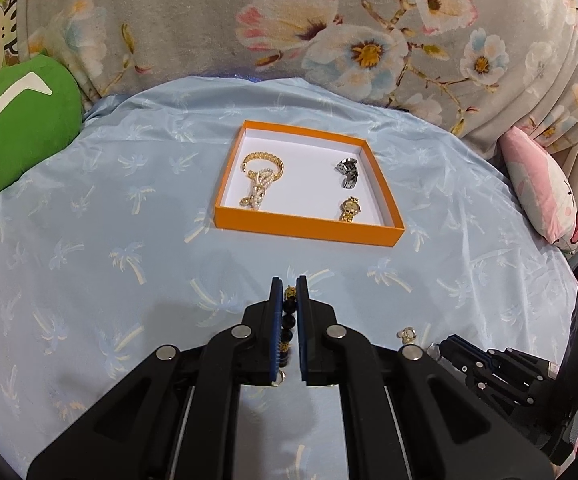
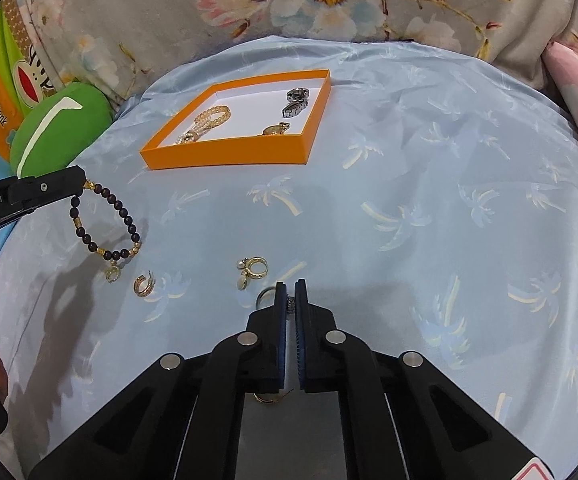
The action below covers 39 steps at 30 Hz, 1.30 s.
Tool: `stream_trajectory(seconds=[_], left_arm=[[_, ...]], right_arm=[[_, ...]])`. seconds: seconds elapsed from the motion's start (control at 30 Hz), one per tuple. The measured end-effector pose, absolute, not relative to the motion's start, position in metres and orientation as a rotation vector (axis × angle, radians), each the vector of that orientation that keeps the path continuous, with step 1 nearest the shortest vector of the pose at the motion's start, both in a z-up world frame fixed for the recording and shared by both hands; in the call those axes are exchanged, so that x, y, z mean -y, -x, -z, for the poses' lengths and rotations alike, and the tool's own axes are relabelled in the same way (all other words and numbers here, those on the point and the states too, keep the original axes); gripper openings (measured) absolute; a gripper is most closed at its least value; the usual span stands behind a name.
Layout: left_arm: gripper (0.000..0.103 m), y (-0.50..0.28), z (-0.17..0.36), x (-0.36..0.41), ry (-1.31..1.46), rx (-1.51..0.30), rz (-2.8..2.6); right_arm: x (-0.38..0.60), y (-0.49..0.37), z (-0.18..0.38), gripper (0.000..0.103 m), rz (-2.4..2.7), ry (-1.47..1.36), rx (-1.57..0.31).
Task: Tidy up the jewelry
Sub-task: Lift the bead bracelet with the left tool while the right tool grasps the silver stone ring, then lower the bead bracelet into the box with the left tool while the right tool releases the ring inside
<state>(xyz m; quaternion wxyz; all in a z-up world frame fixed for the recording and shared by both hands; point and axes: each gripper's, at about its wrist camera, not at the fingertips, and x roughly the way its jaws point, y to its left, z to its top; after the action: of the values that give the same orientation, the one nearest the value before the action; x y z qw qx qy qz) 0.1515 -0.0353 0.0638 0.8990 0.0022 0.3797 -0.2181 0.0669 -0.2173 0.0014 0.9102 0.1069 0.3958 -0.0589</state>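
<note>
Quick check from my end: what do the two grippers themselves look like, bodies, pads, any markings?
Both match: the left gripper and right gripper have matte black angular linkage arms with round silver pivot pins, and jaws lined with ribbed blue pads. From the right wrist view, the left gripper's side shows a small screw and partial white lettering ending "Robot.AI". No cables are visible.
</note>
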Motion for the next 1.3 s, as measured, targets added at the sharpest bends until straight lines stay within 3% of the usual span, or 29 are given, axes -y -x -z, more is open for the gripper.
stream_trajectory(seconds=[0.4, 0.83, 1.3], left_arm=[[0.006, -0.169, -0.098, 0.044, -0.032, -0.726, 0.445], [0.006, -0.244, -0.126, 0.081, -0.043, -0.671, 0.412], [0.006, -0.301, -0.074, 0.113, -0.039, -0.742, 0.409]], right_arm=[[0.223, -0.084, -0.035, 0.004, 0.108, -0.224, -0.746], [0.254, -0.176, -0.071, 0.004, 0.077, -0.252, -0.676], [0.257, -0.235, -0.026, 0.004, 0.06, -0.236, -0.762]])
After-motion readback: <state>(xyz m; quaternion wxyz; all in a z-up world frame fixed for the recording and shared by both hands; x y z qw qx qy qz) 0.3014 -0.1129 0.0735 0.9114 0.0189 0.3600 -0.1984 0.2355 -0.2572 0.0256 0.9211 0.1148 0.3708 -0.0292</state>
